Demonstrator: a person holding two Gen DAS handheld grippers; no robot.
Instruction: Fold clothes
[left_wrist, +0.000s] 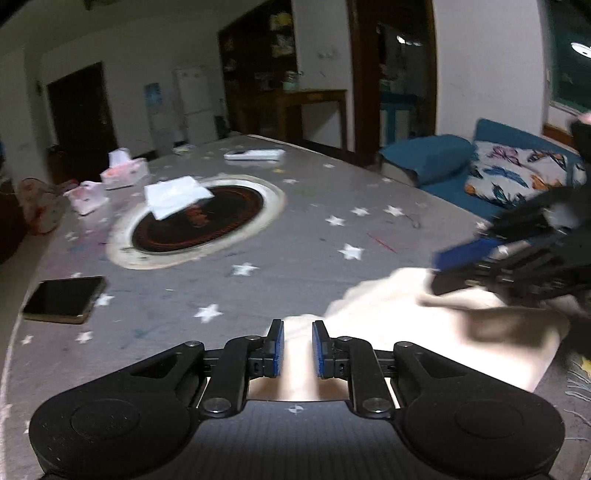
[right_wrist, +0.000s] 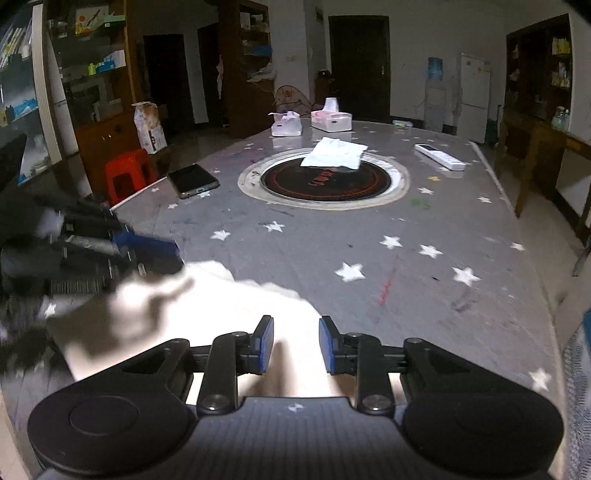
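A cream-white garment (left_wrist: 424, 325) lies bunched on the grey star-patterned table near its front edge; it also shows in the right wrist view (right_wrist: 207, 314). My left gripper (left_wrist: 297, 349) hovers over the garment's left part, jaws a little apart with nothing between them. My right gripper (right_wrist: 296, 345) is open over the garment's right part. Each gripper shows blurred in the other's view: the right one (left_wrist: 517, 258) at the garment's far right, the left one (right_wrist: 92, 251) at its left.
A round dark hotplate (right_wrist: 323, 179) is set in the table's middle with a folded white cloth (right_wrist: 336, 153) on it. A phone (left_wrist: 62, 299), tissue boxes (right_wrist: 330, 120) and a white remote (right_wrist: 439, 157) lie around. A blue sofa (left_wrist: 480, 162) stands beyond the right edge.
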